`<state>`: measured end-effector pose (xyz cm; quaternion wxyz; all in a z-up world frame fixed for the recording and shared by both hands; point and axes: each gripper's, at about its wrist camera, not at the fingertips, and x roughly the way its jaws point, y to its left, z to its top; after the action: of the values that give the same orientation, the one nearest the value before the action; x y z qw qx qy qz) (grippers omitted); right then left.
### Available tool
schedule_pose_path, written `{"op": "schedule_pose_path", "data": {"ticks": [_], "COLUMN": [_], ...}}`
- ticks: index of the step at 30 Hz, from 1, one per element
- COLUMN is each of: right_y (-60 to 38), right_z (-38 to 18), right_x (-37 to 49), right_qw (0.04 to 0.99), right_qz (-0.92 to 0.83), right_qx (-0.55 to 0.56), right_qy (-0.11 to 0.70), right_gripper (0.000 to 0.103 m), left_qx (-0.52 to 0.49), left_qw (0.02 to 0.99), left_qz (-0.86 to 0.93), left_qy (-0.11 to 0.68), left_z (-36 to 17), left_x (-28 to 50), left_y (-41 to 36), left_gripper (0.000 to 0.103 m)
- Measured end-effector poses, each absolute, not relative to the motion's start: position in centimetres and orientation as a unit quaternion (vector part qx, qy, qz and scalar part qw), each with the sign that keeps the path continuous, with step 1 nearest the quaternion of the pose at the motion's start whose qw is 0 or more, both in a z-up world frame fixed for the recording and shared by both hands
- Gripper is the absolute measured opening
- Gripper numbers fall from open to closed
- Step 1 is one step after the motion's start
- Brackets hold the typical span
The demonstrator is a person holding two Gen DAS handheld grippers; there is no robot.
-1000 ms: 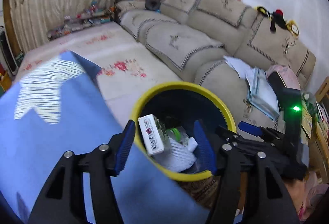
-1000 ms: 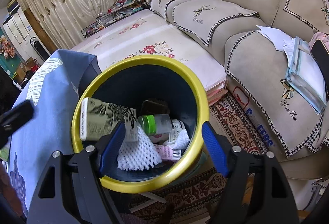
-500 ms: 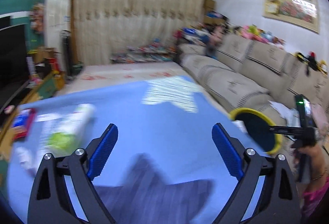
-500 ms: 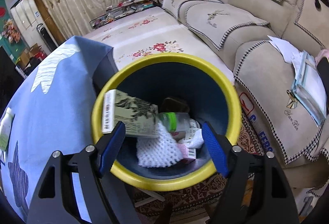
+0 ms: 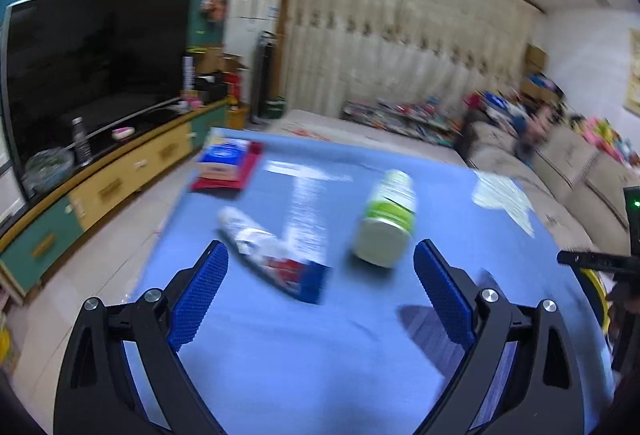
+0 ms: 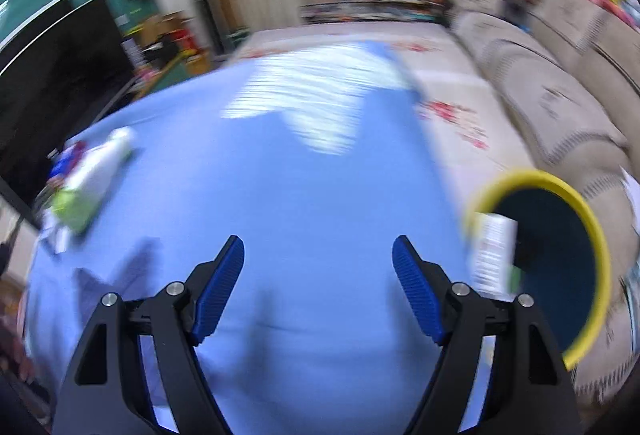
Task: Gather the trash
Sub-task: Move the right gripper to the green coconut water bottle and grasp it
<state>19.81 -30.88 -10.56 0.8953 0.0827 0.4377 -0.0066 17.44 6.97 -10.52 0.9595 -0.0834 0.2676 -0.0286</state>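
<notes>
Blue-padded left tool (image 5: 320, 291) has swung from bin (image 6: 592, 267) to desk (image 5: 360, 355), empty, spread wide; right tool (image 6: 318, 287) likewise agape; bottle (image 5: 386, 219) ahead.

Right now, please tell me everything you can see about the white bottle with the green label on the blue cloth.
The white bottle looks like plastic, with a bright green band around its body and a wide, flat white end turned toward the left wrist camera. It lies on its side on the blue tablecloth, pointing away from the camera. Motion blur hides any print. Only the cloth touches it: the flattened tube lies apart to its left, and the left gripper is open and empty, short of it.
</notes>
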Motion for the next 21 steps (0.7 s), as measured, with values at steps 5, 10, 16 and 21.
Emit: {"op": "schedule_pose_path", "data": {"ticks": [5,10,16,21], "right_y": [-21.0,-13.2,-6.6,-4.9], "right_z": [-8.9,-7.2,-7.8,-9.8], "right_x": [22.2,23.5,25.9,28.2], "right_qw": [0.898,0.901,0.897,0.895], "right_qz": [0.082,0.137,0.150,0.105], "right_qx": [0.044,0.015,0.010,0.009], "right_qy": [0.431,0.412,0.416,0.433], "right_gripper": [0.073,0.080,0.081,0.082], "left_qx": [-0.116,-0.128,-0.127,-0.132], "left_qw": [0.960,0.957,0.959,0.959], "left_qz": [0.018,0.050,0.065,0.059], "left_qy": [0.253,0.254,0.244,0.245], "left_z": [-10.1,-10.0,-9.8,-9.6], "left_x": [17.6,17.5,17.2,17.3], "left_y": [10.0,11.1,11.8,11.6], "left_gripper": [0.093,0.093,0.093,0.093]}}
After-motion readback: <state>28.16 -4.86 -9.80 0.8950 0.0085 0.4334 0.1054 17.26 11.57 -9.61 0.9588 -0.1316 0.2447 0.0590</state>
